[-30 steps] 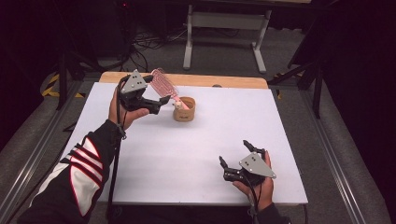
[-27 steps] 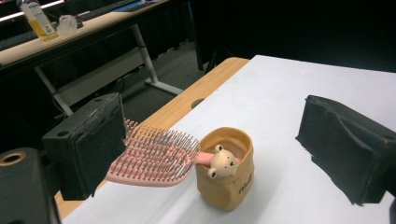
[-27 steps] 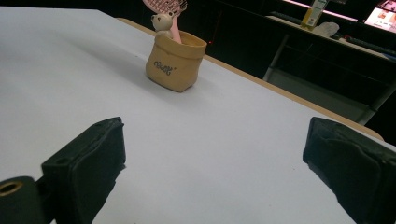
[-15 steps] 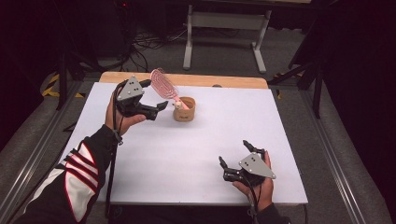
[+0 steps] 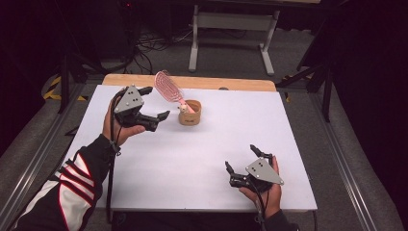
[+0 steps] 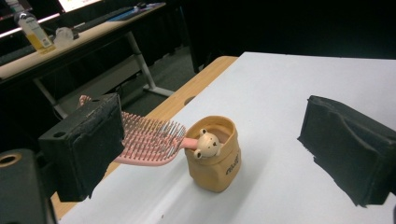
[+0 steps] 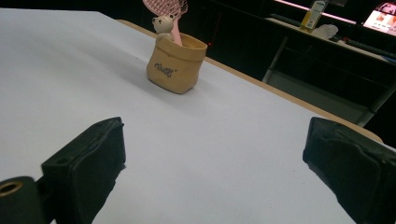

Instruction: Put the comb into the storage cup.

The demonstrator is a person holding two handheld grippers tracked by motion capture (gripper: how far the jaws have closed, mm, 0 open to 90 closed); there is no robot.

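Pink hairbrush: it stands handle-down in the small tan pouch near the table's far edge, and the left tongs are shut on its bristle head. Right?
Not quite. The pink hairbrush does stand handle-down in the tan pouch near the far edge, but the left tongs are open and hold nothing. The left gripper view shows the jaws wide apart, with the brush head beyond one jaw, not clamped.

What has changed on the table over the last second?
The left gripper has let go of the pink hairbrush and backed away from it toward the person's left, its jaws open. The brush stands with its handle in the tan cup, leaning as before. The cup and the right gripper, open near the table's front, stayed put.
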